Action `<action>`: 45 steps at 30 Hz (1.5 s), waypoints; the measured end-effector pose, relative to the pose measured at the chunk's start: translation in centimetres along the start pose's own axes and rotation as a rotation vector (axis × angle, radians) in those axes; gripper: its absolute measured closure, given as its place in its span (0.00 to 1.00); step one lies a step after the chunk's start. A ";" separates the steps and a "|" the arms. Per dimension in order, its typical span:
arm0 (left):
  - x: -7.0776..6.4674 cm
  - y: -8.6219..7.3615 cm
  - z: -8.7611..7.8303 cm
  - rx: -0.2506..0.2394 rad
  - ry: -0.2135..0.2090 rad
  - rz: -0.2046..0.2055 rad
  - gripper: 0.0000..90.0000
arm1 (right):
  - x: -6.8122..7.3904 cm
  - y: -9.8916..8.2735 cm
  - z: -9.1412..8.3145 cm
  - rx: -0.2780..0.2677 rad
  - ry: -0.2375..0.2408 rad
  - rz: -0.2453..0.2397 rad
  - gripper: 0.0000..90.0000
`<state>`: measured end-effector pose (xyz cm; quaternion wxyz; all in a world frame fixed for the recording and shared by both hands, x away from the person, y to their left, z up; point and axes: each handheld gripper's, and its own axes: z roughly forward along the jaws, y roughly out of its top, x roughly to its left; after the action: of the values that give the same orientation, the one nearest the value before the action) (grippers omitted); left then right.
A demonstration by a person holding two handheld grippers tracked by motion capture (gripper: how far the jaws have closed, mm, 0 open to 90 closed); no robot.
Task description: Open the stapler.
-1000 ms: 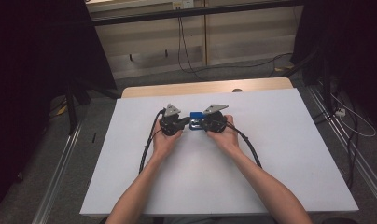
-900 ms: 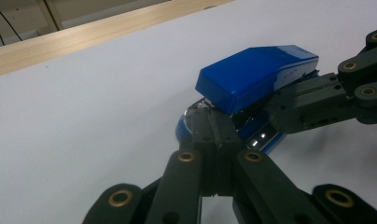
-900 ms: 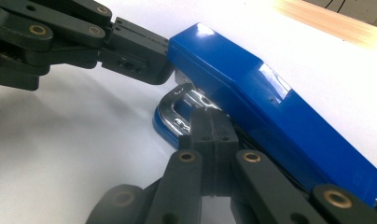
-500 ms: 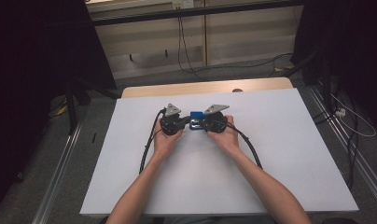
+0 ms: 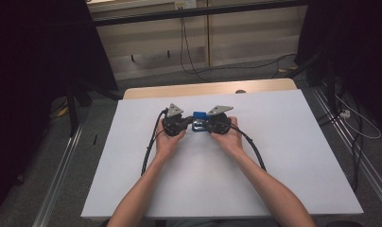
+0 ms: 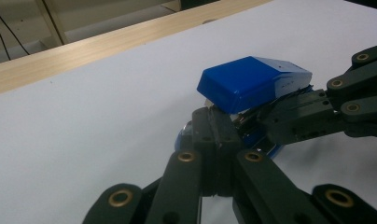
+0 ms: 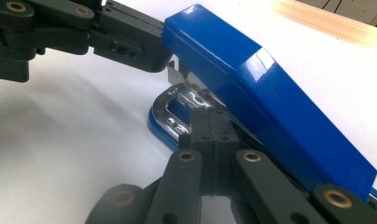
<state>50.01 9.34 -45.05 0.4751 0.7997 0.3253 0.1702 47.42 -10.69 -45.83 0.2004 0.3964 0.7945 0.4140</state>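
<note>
A blue stapler (image 5: 198, 117) lies at the middle of the white table (image 5: 283, 161), its top raised off the chrome base. From its left, my left gripper (image 5: 191, 124) comes in with jaws shut together, and in the left gripper view the tips (image 6: 213, 122) sit at the front of the stapler (image 6: 252, 81), under its lid. My right gripper (image 5: 206, 125) faces it from the other side. Its shut jaws (image 7: 209, 122) poke into the gap between the blue lid (image 7: 270, 102) and the base. I see nothing pinched between either pair of pads.
A wooden strip (image 5: 208, 88) runs along the table's far edge. Black cables (image 5: 149, 146) trail from both grippers over the table toward the person. Metal rails (image 5: 61, 189) flank the table, and loose cords lie on the floor at the right (image 5: 359, 127).
</note>
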 end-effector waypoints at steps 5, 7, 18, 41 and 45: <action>-0.1 0.1 0.0 -0.014 -0.002 -0.009 1.00 | 0.1 0.0 0.0 -0.001 -0.004 0.000 1.00; -0.1 0.1 0.0 -0.013 -0.002 -0.008 1.00 | 0.1 0.0 0.0 -0.003 -0.001 -0.001 1.00; 0.0 0.2 0.0 -0.015 0.000 -0.007 1.00 | 0.8 0.1 0.3 -0.028 0.026 -0.017 1.00; 0.1 0.0 0.1 -0.017 -0.011 -0.030 1.00 | 1.2 0.5 0.6 -0.090 -0.020 -0.018 1.00; 0.3 -0.2 0.2 -0.005 -0.007 -0.026 1.00 | 1.3 0.7 0.4 -0.106 -0.037 -0.021 1.00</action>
<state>50.23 9.46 -45.28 0.4805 0.7947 0.3337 0.1618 47.21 -9.26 -45.49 0.2401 0.3846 0.7717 0.4460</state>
